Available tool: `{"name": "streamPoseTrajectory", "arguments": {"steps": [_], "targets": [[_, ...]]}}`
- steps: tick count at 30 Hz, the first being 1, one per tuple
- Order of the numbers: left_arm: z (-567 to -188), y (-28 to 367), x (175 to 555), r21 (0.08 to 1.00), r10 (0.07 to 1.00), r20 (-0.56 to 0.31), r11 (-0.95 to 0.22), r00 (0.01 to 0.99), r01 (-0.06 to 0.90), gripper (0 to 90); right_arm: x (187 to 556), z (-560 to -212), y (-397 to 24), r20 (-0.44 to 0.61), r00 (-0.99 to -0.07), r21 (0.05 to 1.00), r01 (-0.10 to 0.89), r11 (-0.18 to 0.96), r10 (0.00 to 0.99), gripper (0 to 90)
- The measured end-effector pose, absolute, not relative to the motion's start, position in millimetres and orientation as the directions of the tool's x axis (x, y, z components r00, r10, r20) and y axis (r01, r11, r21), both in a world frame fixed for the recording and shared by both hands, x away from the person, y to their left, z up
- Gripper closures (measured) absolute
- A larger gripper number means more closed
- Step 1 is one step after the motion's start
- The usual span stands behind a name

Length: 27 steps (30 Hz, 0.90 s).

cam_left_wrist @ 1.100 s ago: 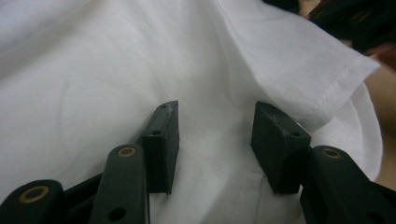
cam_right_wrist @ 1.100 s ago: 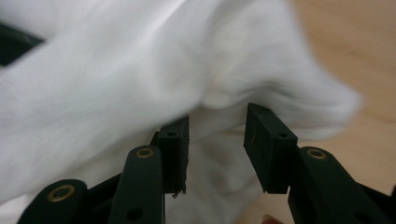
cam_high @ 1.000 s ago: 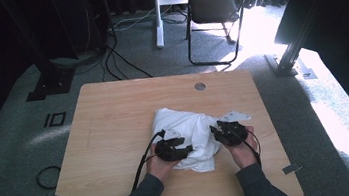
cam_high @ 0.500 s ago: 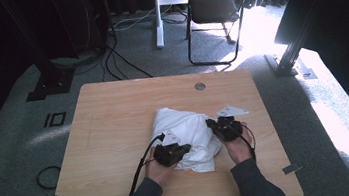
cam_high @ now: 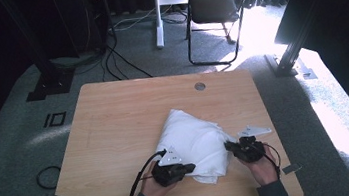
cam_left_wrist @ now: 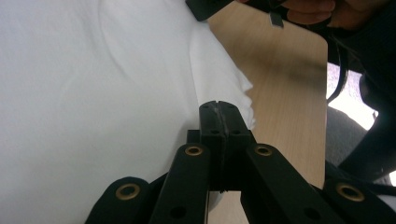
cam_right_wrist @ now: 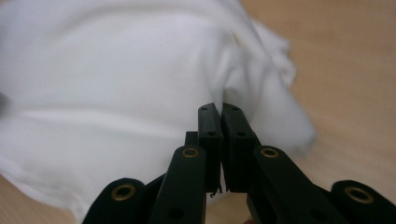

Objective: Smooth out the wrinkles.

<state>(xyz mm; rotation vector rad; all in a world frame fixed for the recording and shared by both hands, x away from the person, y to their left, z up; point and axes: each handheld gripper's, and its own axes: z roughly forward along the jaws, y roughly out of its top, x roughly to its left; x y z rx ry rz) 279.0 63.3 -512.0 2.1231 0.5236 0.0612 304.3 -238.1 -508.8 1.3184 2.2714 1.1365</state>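
Cloth: your white cloth (cam_high: 194,143) lies in a soft, rumpled heap on the near right part of the table, between your two grippers. Its top puffs up in rounded folds, and its near edge spreads flat in a thin layer.
Cloth surface: matte and smooth, with shallow creases. In the left gripper view (cam_left_wrist: 93,93) a long curved wrinkle runs across it, and the hem ends in a small ragged corner.
Left gripper: your left gripper (cam_high: 187,167) sits at the cloth's near left edge. In its own view (cam_left_wrist: 219,109) the two black jaws stand pressed together, and whether a fold of cloth is pinched between them you cannot tell. They have just been closing.
Right gripper: your right gripper (cam_high: 229,146) meets the cloth's right side. In its own view (cam_right_wrist: 219,109) the jaws are nearly together, a thin slit left between them, with a pleat of white fabric gathered right at their tips. They too have just been closing.
Gripper build: hard black linkage arms with brass-coloured rivets. A grey three-cornered plate (cam_high: 172,154) rides on the left one.
Hands: your left hand (cam_high: 156,188) and right hand (cam_high: 264,167) grip the bodies from the near edge.
Table: pale wood-grain top (cam_high: 124,119), flat, with rounded corners.
Beyond: grey carpet (cam_high: 12,148) and a black folding chair (cam_high: 214,10).
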Motion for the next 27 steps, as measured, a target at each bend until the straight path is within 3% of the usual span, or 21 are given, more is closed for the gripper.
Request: {"name": "streamPoseTrajectory", "arguments": {"steps": [4, 5, 7, 10, 13, 17, 20, 22, 23, 27], "targets": [[-519, 64, 278, 0.788, 0.389, -0.175, -0.495, 0.904, 0.365, 90.0, 300, -520, -244, 0.108, -0.501, 0.699, 0.652, 0.292, 0.859, 84.0], [-517, 68, 281, 0.801, 0.39, -0.194, -0.467, 0.9, 0.375, 84.6, 295, -516, -250, 0.099, -0.462, 0.728, 0.637, 0.252, 0.882, 65.4], [-509, 70, 284, 0.814, 0.394, -0.19, -0.449, 0.899, 0.368, 76.3, 291, -504, -250, 0.1, -0.462, 0.785, 0.581, 0.216, 0.881, 59.4], [-491, 75, 290, 0.841, 0.413, -0.151, -0.424, 0.898, 0.336, 69.8, 290, -481, -241, 0.058, -0.49, 0.856, 0.473, 0.21, 0.87, 56.2], [-479, 77, 300, 0.855, 0.429, -0.123, -0.411, 0.895, 0.315, 67.7, 295, -473, -231, 0.046, -0.512, 0.865, 0.449, 0.222, 0.858, 55.8], [-465, 74, 340, 0.86, 0.494, -0.069, -0.412, 0.867, 0.303, 59.8, 316, -479, -206, -0.013, -0.536, 0.84, 0.452, 0.299, 0.844, 56.9], [-472, 69, 368, 0.841, 0.532, -0.105, -0.403, 0.84, 0.36, 57.7, 326, -489, -199, -0.02, -0.525, 0.81, 0.49, 0.322, 0.851, 66.3], [-472, 69, 368, 0.841, 0.532, -0.105, -0.403, 0.84, 0.36, 57.4, 328, -491, -198, -0.017, -0.524, 0.801, 0.502, 0.325, 0.852, 66.3], [-488, 60, 387, 0.796, 0.554, -0.144, -0.428, 0.82, 0.428, 56.8, 325, -494, -200, -0.014, -0.526, 0.792, 0.514, 0.331, 0.85, 86.5], [-497, 57, 389, 0.776, 0.563, -0.169, -0.43, 0.809, 0.461, 58.1, 312, -491, -206, -0.028, -0.54, 0.81, 0.481, 0.336, 0.841, 88.3]]}}
